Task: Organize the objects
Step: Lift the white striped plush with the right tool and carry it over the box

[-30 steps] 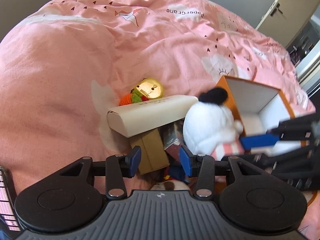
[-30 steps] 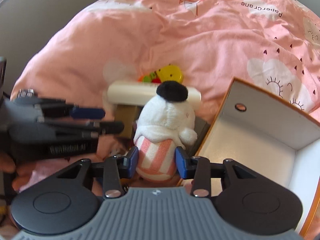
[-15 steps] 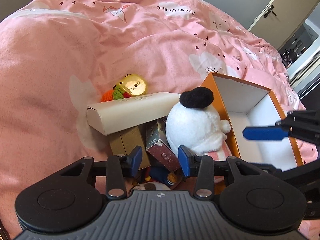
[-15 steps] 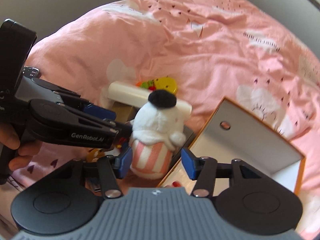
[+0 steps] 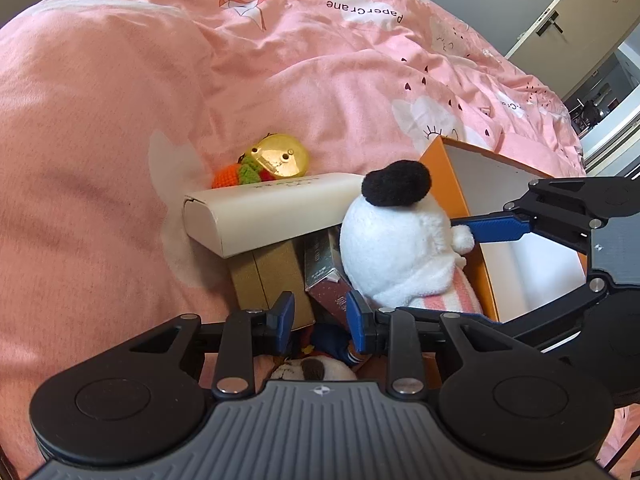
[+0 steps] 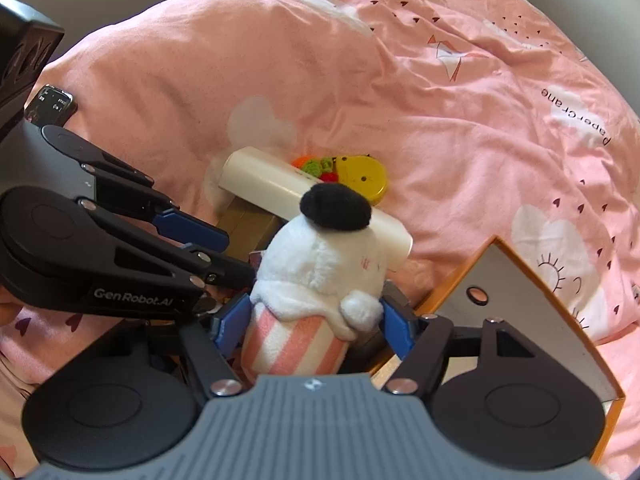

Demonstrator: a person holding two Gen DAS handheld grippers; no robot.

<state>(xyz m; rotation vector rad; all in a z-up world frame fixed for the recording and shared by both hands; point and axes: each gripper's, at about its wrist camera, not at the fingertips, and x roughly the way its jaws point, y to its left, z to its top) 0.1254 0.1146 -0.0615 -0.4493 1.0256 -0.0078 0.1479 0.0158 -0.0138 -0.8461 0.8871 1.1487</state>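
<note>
Pink duvet (image 5: 120,120); cluttered boxes beside plush (image 5: 392,248)

**Readable words: one brand, one print**

The pink duvet (image 5: 120,128) carries the printed words "PaperCrane" on a white cloud patch; they stand upside down in the left wrist view and run sideways in the right wrist view. The black arm of the left tool (image 6: 236,256) bears "GenRobot.AI" in pale letters. The cream case (image 5: 272,212) has a faint line of lettering along its top, too small to read. The dark box (image 5: 324,272) shows small print that cannot be made out.
</note>
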